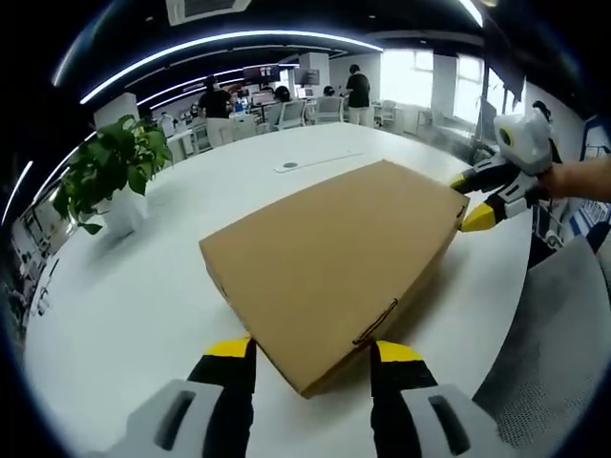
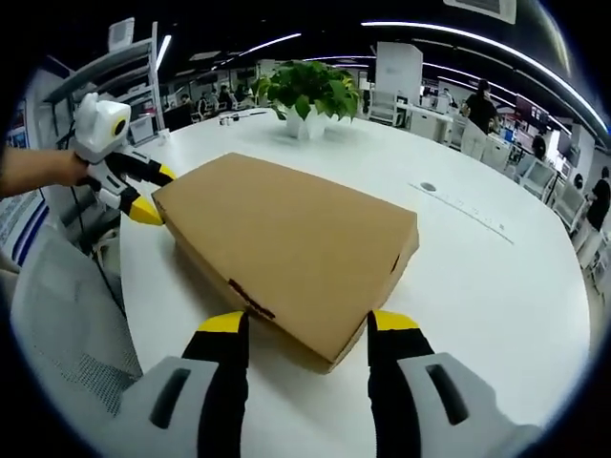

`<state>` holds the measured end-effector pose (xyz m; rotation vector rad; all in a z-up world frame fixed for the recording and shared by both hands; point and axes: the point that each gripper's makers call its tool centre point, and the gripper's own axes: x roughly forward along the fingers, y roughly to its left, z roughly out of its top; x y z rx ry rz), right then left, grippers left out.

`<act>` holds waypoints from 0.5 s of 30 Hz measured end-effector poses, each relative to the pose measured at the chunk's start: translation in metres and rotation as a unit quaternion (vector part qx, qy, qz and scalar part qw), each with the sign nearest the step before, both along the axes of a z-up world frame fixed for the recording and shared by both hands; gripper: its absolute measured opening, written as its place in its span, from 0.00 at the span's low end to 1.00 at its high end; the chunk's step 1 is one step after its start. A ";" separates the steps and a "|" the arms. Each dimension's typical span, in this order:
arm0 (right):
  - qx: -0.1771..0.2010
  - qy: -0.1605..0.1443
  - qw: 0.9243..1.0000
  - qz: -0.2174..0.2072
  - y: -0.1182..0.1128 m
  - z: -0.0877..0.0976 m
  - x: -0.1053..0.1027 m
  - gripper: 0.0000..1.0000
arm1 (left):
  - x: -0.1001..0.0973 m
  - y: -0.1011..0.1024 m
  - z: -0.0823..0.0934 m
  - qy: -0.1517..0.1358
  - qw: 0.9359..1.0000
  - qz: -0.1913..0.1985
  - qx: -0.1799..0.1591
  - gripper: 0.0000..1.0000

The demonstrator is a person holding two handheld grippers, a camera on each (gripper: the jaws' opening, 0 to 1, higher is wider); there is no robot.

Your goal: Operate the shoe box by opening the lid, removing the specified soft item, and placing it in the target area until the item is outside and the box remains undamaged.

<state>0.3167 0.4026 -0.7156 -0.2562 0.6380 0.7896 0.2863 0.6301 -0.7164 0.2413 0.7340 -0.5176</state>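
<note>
We see the shoe box, a flat, plain brown cardboard carton, lying closed with its lid down on the white worktop. It sits near the worktop's edge, turned diagonally to it. A small locking tab shows on one short side, tucked in.

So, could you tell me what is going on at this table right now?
A person holds a gripper in each hand at opposite corners of a closed cardboard box lying flat on a round white table. The left gripper has its fingers open on either side of one corner, and the right gripper does the same at the opposite corner. The lid is still shut. A potted plant stands further along the table.
</note>
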 end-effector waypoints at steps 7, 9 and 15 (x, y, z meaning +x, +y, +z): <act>0.013 0.000 1.000 -0.004 0.008 0.001 -0.010 0.43 | 0.003 0.011 -0.001 0.004 1.000 -0.014 0.008 0.49; 0.016 0.001 1.000 -0.006 0.011 0.001 -0.013 0.42 | 0.003 0.015 -0.001 0.005 1.000 -0.019 0.009 0.49; 0.024 0.001 1.000 -0.001 0.019 0.002 -0.021 0.41 | 0.002 0.023 -0.002 0.011 1.000 -0.024 0.013 0.51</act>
